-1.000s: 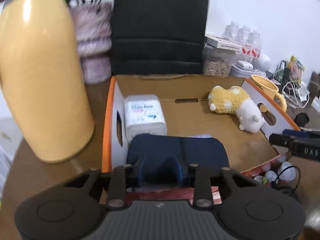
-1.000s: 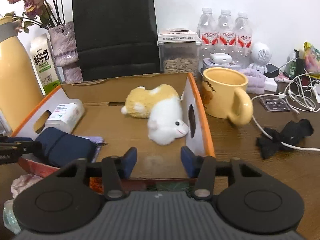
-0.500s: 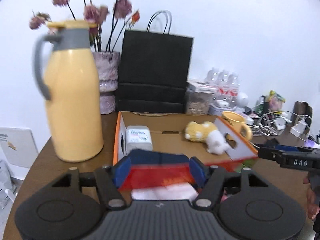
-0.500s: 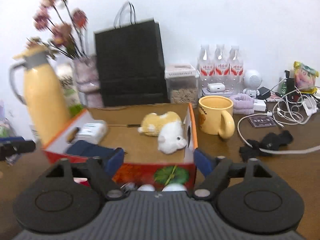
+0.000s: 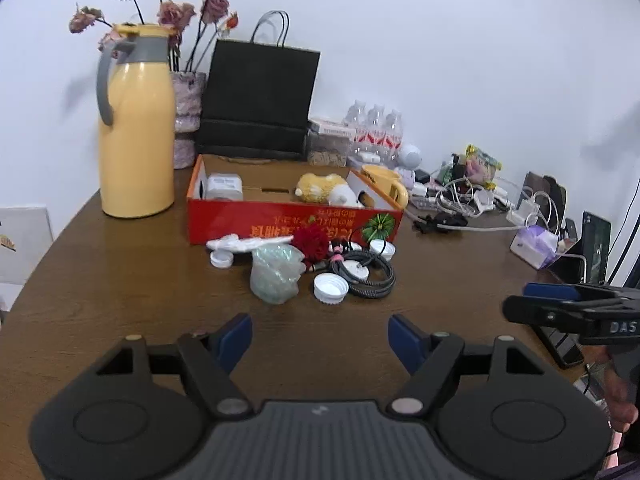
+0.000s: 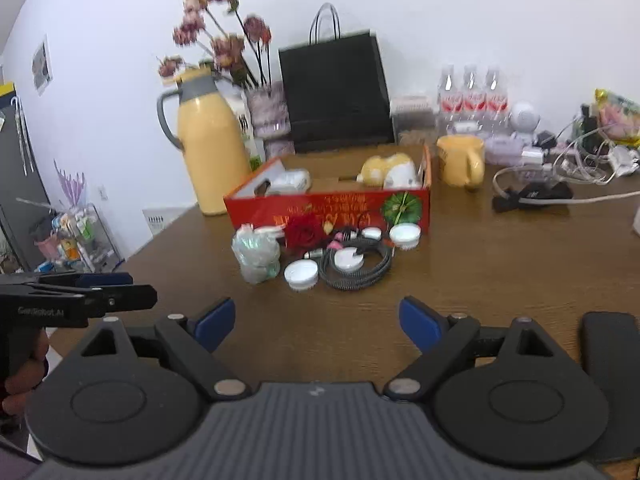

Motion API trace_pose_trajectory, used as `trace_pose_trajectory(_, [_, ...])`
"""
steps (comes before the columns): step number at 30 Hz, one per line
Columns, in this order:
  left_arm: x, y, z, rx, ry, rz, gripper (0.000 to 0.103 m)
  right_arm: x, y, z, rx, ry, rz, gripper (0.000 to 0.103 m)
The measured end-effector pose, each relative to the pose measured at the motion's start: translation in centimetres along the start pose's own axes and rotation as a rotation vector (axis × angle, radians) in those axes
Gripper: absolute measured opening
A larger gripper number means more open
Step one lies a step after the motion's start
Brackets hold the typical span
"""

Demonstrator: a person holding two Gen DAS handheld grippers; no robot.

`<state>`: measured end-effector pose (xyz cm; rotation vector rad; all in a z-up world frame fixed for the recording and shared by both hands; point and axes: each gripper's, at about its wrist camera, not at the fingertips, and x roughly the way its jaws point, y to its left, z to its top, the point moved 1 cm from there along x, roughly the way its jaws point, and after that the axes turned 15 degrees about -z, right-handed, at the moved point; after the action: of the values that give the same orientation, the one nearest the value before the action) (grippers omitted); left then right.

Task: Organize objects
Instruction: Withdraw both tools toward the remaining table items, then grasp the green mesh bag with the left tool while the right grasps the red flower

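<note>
A red cardboard box (image 5: 294, 224) (image 6: 332, 208) stands mid-table with a yellow-and-white plush toy (image 5: 326, 190) (image 6: 388, 170) and a white tissue pack (image 5: 225, 186) inside. In front of it lie a crumpled plastic bag (image 5: 276, 272) (image 6: 256, 254), a red flower (image 5: 310, 240) (image 6: 304, 232), white caps (image 5: 330, 288) (image 6: 302, 274) and a coiled black cable (image 5: 370, 276) (image 6: 356, 266). My left gripper (image 5: 320, 342) is open and empty, pulled back above the table front. My right gripper (image 6: 316, 326) is open and empty too, likewise back from the pile.
A yellow thermos jug (image 5: 134, 128) (image 6: 208, 148) stands left of the box, a black paper bag (image 5: 260, 100) and flower vase (image 5: 186, 120) behind. A yellow mug (image 6: 460, 160), water bottles (image 6: 470, 96) and tangled cables (image 5: 472, 200) lie right. A black phone (image 6: 610, 380) lies near right.
Both grippers pulled back and up from the box to the table's near side. The left gripper let go of the dark blue pouch in the box and now stands open.
</note>
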<state>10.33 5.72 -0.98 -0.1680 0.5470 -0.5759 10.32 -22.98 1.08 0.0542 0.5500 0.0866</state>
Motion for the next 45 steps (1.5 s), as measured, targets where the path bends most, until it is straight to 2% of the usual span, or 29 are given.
trace_pose_trajectory(2, [0.0,-0.1,-0.1,0.01,-0.018,0.018,0.078,-0.5,0.0,-0.2,-0.002,-0.023,-0.028,0.091])
trace_pose_trajectory(6, [2.0,0.3,-0.3,-0.005,0.014,0.063,0.077,1.5,0.5,-0.6,-0.022,-0.006,-0.091,0.086])
trace_pose_trajectory(14, [8.4,3.8,1.5,0.019,0.032,0.116,0.075,7.8,1.4,0.9,0.016,0.024,-0.046,0.07])
trace_pose_trajectory(20, [13.1,6.4,3.1,0.003,0.023,0.09,0.075,14.2,3.8,3.8,0.013,0.015,0.004,0.068])
trace_pose_trajectory(22, [14.8,6.9,3.1,0.003,0.062,0.098,0.073,16.4,4.5,4.4,0.005,0.016,0.017,0.068])
trace_pose_trajectory(23, [15.5,7.1,3.0,0.006,0.08,0.109,0.069,17.7,4.8,4.6,0.011,0.031,0.026,0.068])
trace_pose_trajectory(26, [16.2,7.9,2.7,-0.009,0.107,0.093,0.043,21.5,5.4,5.0,0.032,0.065,0.06,0.068])
trace_pose_trajectory(28, [16.1,8.3,2.5,-0.013,0.1,0.093,0.038,23.3,5.9,5.0,0.025,0.059,0.068,0.068])
trace_pose_trajectory(30, [16.0,8.3,2.5,-0.007,0.091,0.097,0.034,24.4,6.4,4.7,0.008,0.074,0.085,0.049])
trace_pose_trajectory(31, [15.6,8.1,2.5,0.0,0.079,0.095,0.032,24.4,6.5,4.6,0.006,0.073,0.1,0.047])
trace_pose_trajectory(33, [14.8,7.6,2.7,0.009,0.053,0.096,0.031,23.6,6.9,4.6,-0.014,0.044,0.098,0.034])
trace_pose_trajectory(35, [13.4,7.0,2.9,0.003,0.02,0.099,0.03,22.1,6.8,4.9,-0.015,0.006,0.101,0.031])
trace_pose_trajectory(40, [8.2,4.7,3.3,-0.015,-0.079,0.094,0.03,14.6,4.7,4.8,0.035,-0.091,0.118,0.03])
trace_pose_trajectory(45, [4.7,1.9,1.9,-0.012,-0.09,0.056,0.03,8.1,2.2,2.1,0.071,-0.091,0.125,0.031])
